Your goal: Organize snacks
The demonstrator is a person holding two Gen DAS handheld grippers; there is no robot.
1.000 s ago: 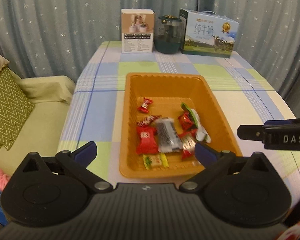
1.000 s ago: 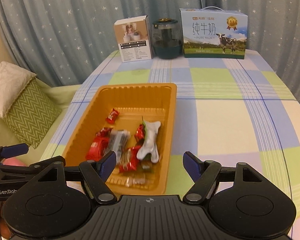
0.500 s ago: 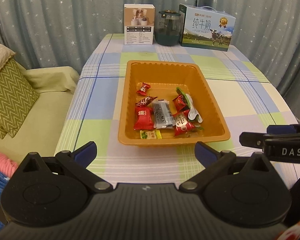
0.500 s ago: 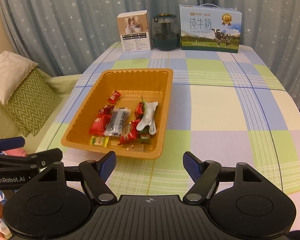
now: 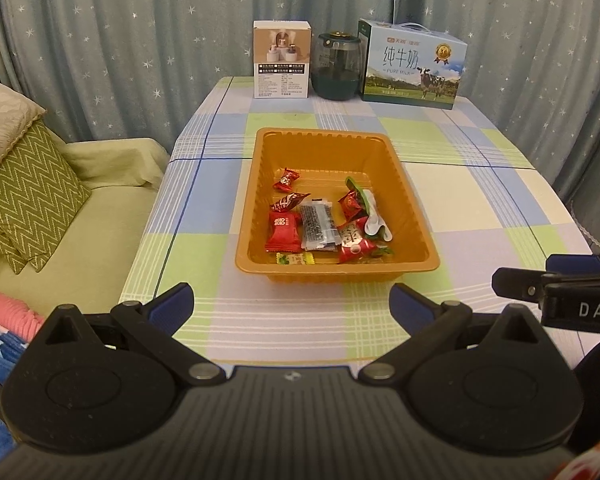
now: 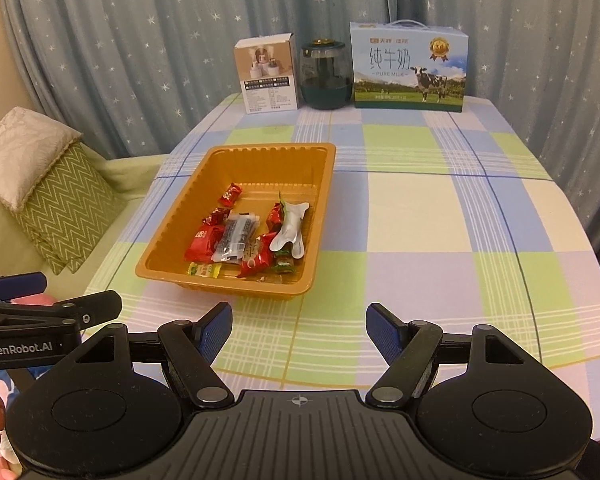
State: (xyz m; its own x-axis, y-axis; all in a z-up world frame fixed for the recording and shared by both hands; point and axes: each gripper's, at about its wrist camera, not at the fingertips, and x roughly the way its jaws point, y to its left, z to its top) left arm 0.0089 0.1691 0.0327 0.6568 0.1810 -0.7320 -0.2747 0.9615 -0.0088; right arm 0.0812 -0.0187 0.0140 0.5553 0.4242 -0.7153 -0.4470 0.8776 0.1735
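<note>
An orange tray (image 5: pixel 324 145) sits on the checked tablecloth; it also shows in the right wrist view (image 6: pixel 260 155). In it lie several wrapped snacks: red candies (image 5: pixel 283 232), a clear dark-speckled packet (image 5: pixel 318 227), a white-and-green packet (image 5: pixel 374 221) and a small yellow-green candy (image 5: pixel 295 258). My left gripper (image 5: pixel 291 305) is open and empty, well back from the tray's near edge. My right gripper (image 6: pixel 299 330) is open and empty, back from the tray and to its right.
At the table's far end stand a white box (image 5: pixel 282 65), a dark glass jar (image 5: pixel 337 66) and a milk carton box (image 5: pixel 412 66). A green sofa with a zigzag cushion (image 5: pixel 28 196) lies left of the table. Star-patterned curtains hang behind.
Both grippers have pulled back and up from the tray, which now looks smaller and farther. Both stay open and empty. The snacks have not moved.
</note>
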